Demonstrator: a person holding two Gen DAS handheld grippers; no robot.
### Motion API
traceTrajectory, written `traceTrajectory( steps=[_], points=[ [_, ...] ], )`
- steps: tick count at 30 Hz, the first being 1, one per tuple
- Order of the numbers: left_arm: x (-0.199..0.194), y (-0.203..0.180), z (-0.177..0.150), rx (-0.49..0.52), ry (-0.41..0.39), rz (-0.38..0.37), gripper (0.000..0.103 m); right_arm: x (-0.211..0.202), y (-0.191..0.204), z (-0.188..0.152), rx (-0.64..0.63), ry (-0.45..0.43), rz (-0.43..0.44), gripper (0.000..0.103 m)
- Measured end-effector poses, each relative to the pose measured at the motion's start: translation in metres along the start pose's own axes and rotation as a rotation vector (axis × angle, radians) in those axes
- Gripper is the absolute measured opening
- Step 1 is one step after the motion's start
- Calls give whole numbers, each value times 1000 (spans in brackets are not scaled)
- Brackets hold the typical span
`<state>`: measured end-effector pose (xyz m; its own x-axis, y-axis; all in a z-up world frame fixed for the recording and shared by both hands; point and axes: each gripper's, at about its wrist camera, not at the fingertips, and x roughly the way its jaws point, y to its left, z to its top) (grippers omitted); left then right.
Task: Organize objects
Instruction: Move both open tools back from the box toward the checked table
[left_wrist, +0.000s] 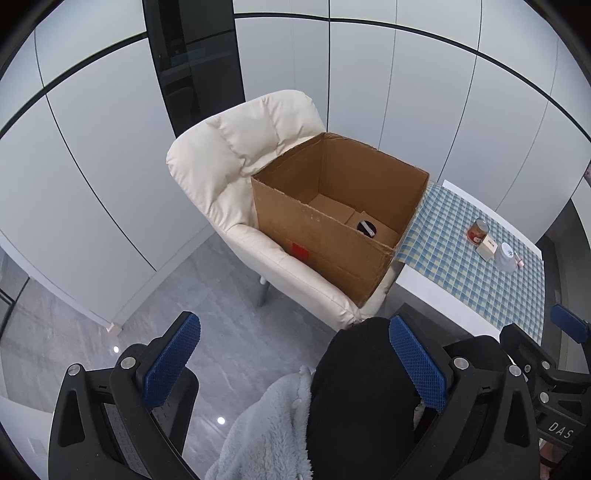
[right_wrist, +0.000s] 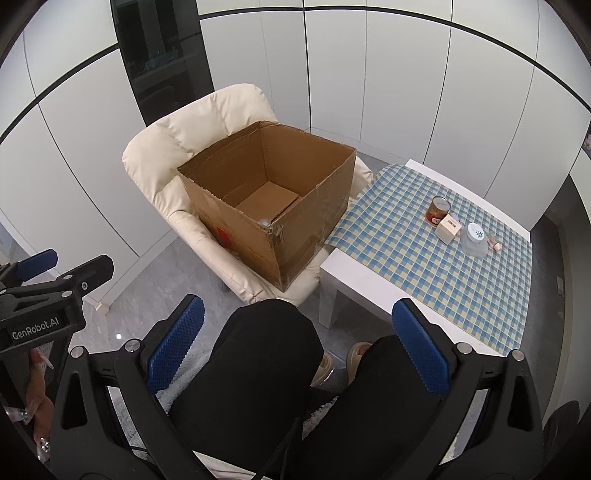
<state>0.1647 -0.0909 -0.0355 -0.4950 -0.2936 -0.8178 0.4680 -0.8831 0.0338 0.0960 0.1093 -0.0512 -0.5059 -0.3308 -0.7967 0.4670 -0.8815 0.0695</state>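
One black jar (left_wrist: 366, 229) (left wrist only) inside box (left_wrist: 332, 236).

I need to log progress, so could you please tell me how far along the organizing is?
Done: one dark round item lies in the brown cardboard box. In hand: nothing; both grippers open. Left: red tin can, small white carton, clear plastic jar and a small pink item on the checked tablecloth.
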Motion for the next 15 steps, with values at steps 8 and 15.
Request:
traceTrajectory(
  steps=[8, 15],
  points=[
    [-3, -9, -1, 26, 1, 2, 102, 0, -11, 1, 38, 3, 3, 103],
    [-7, -21, -2, 64, -5, -24, 102, -4, -26, -4, 85, 0, -22, 103]
  ],
)
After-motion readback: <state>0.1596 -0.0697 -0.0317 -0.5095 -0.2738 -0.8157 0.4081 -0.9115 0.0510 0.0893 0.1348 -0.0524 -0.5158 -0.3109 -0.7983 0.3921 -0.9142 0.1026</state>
